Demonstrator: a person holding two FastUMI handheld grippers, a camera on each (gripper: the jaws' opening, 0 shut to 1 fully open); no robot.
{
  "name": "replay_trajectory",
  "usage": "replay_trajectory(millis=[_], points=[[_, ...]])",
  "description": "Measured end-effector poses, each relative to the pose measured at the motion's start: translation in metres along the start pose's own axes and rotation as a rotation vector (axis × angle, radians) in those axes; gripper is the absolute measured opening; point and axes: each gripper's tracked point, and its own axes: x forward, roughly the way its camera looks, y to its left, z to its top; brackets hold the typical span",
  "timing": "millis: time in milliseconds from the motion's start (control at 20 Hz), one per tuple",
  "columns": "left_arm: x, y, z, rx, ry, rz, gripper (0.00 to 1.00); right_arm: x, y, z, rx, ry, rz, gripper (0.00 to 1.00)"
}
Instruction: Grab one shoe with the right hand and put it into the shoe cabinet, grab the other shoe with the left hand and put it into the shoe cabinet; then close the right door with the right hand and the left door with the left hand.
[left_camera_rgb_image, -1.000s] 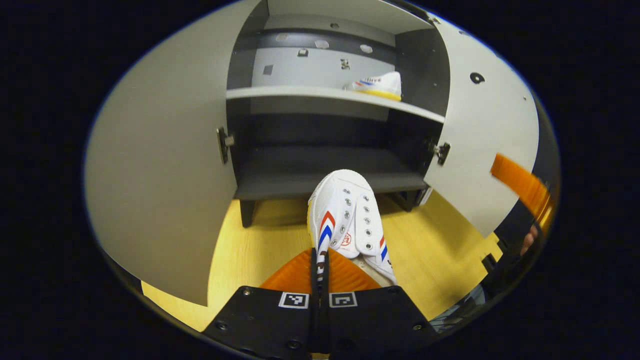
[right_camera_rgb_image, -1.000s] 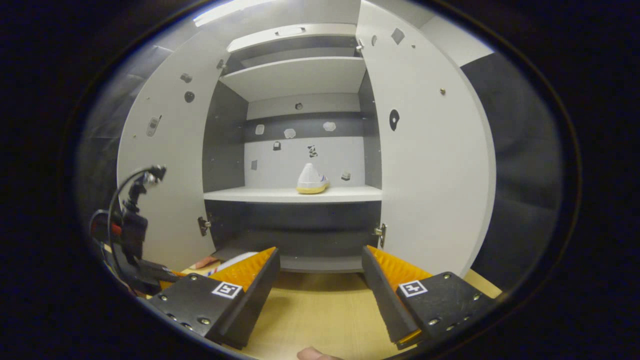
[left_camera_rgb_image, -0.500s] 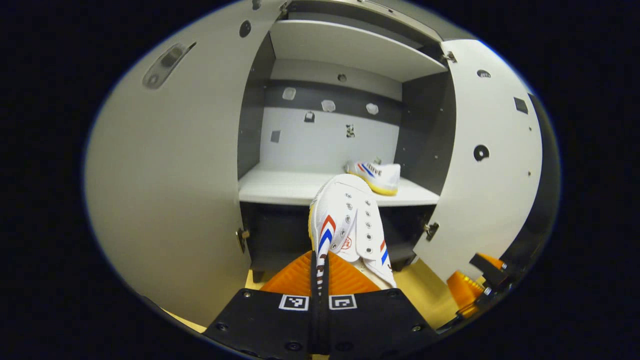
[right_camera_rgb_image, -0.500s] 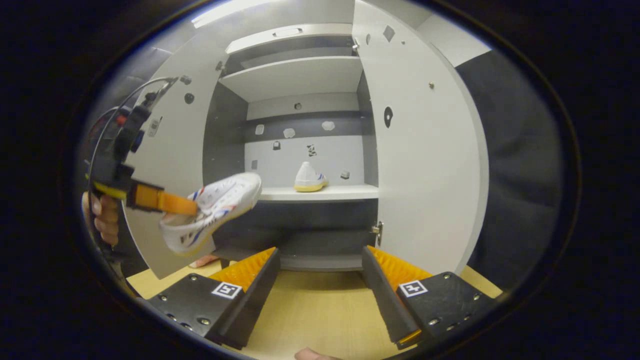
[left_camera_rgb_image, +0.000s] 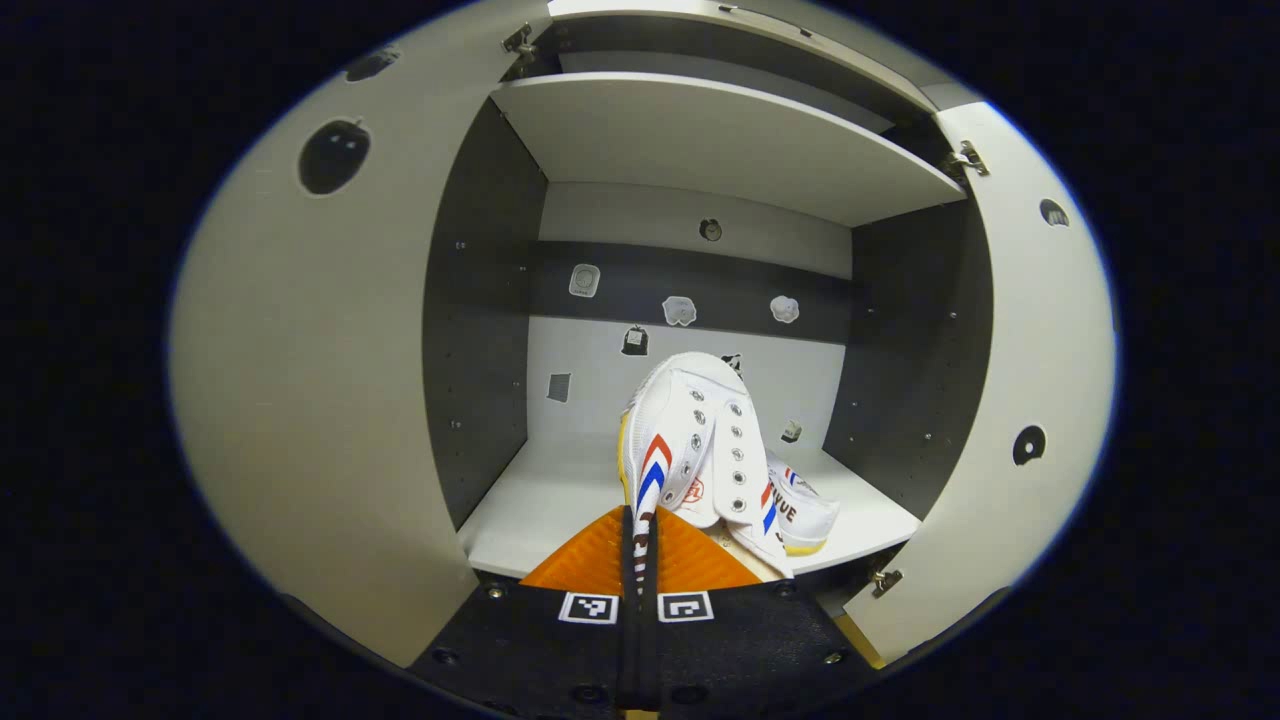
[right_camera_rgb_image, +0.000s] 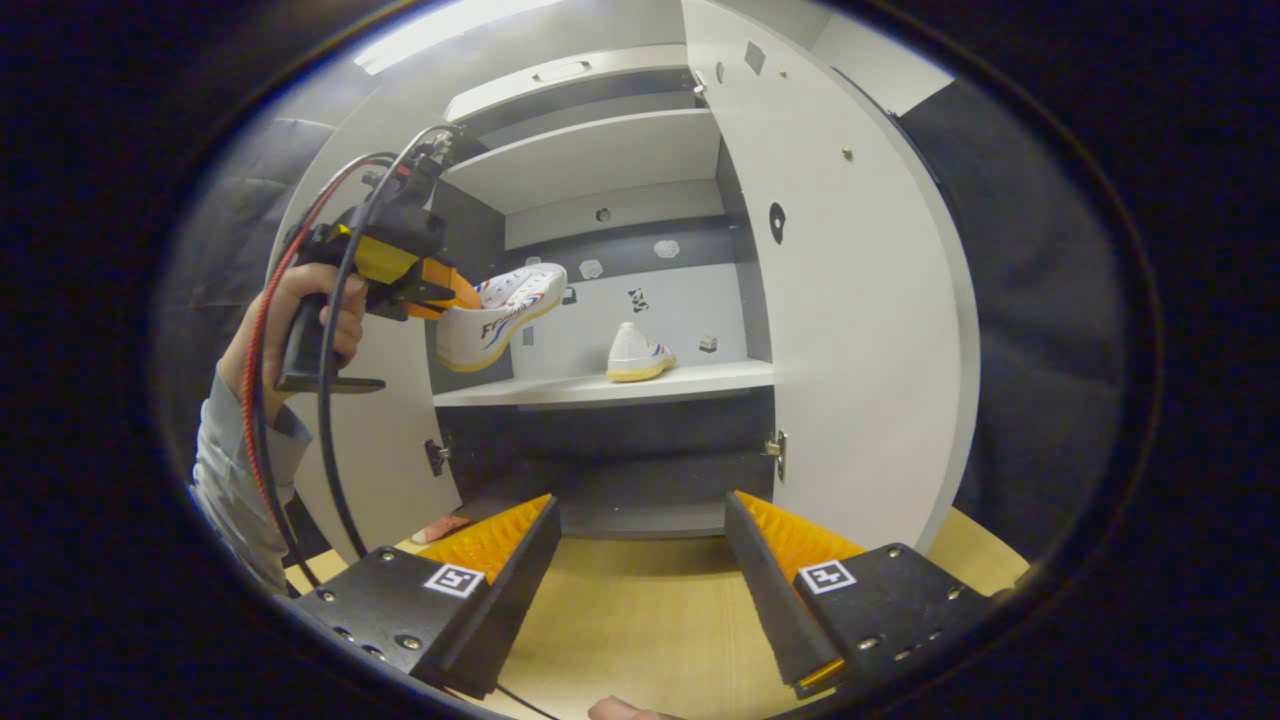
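Left gripper (left_camera_rgb_image: 640, 525) is clamped on a white canvas sneaker with red and blue chevron stripes and a yellow sole edge (left_camera_rgb_image: 700, 450), fingers pinched narrow on the heel collar, toe pointing into the grey two-door shoe cabinet (left_camera_rgb_image: 700, 150). In the right gripper view the same gripper (right_camera_rgb_image: 440, 290) sits in a person's hand (right_camera_rgb_image: 305, 320), grey sleeve (right_camera_rgb_image: 235, 470) below it, carrying the sneaker (right_camera_rgb_image: 505, 315) in the air above the white middle shelf (right_camera_rgb_image: 690, 380), at the left side of the opening and not touching the shelf. The matching second white sneaker (right_camera_rgb_image: 637, 355) already sits on that shelf, right of centre, heel toward the camera; in the left gripper view it is (left_camera_rgb_image: 800, 510) partly hidden behind the held one. Right gripper (right_camera_rgb_image: 640, 560) hangs low over the light wooden floor (right_camera_rgb_image: 640, 630) in front of the cabinet, fingers spread wide, nothing between them. Left door (left_camera_rgb_image: 320, 400) and right door (right_camera_rgb_image: 850, 330) both stand open.
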Motion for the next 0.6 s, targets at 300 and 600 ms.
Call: replay_trajectory(millis=[300, 600], points=[[0.074, 0.014, 0.008, -0.054, 0.046, 0.063, 0.00, -0.009, -0.012, 0.000, 0.016, 0.008, -0.022, 0.99], [0.122, 0.026, -0.037, -0.105, 0.191, 0.071, 0.00, -0.029, -0.017, 0.007, 0.017, -0.014, -0.049, 0.99]])
